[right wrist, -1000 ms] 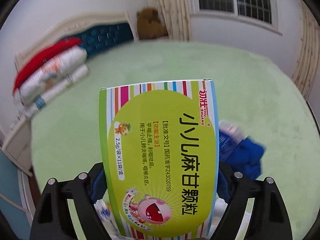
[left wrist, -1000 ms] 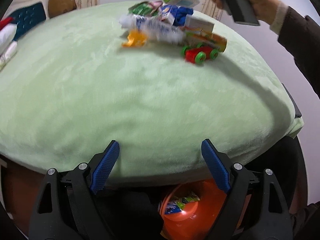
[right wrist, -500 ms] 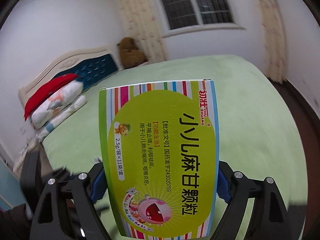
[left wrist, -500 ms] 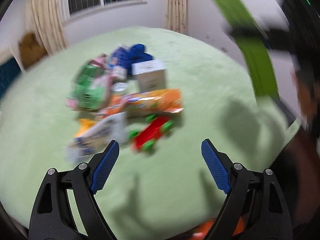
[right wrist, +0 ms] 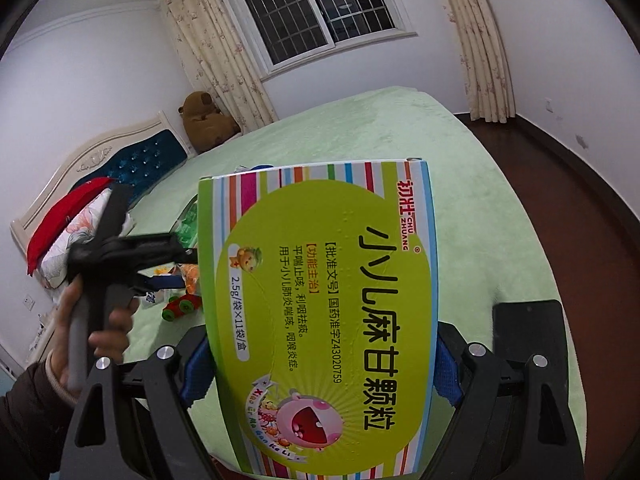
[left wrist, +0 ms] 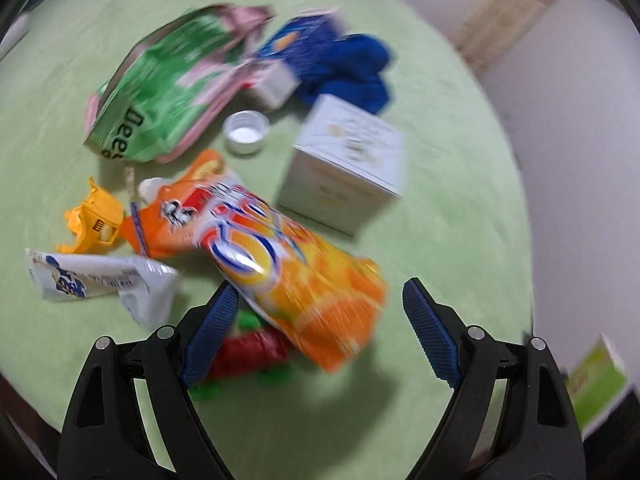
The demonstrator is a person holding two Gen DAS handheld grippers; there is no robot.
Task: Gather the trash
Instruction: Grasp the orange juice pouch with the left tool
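My left gripper (left wrist: 316,332) stands open just above a pile of trash on the green bed (left wrist: 460,280). The lower end of an orange snack bag (left wrist: 280,264) shows between its fingers, untouched by the pads. Around it lie a green bag (left wrist: 160,96), a white box (left wrist: 344,164), a bottle cap (left wrist: 246,132), a white wrapper (left wrist: 100,280) and a blue pack (left wrist: 320,48). My right gripper (right wrist: 320,364) is shut on a green striped medicine box (right wrist: 320,320), held upright off to the right of the pile; the box (left wrist: 596,384) also shows in the left wrist view.
A red toy car (left wrist: 248,352) and a yellow toy piece (left wrist: 94,224) lie among the trash. In the right wrist view a hand (right wrist: 108,332) holds the left gripper (right wrist: 176,268). A black flat object (right wrist: 528,336) lies near the bed edge; pillows (right wrist: 76,220) and a teddy bear (right wrist: 208,120) sit at the headboard.
My left gripper swept from the bed's edge to over the pile, still open. My right gripper carried the medicine box away from the pile toward the bed's edge, rolling as it went.
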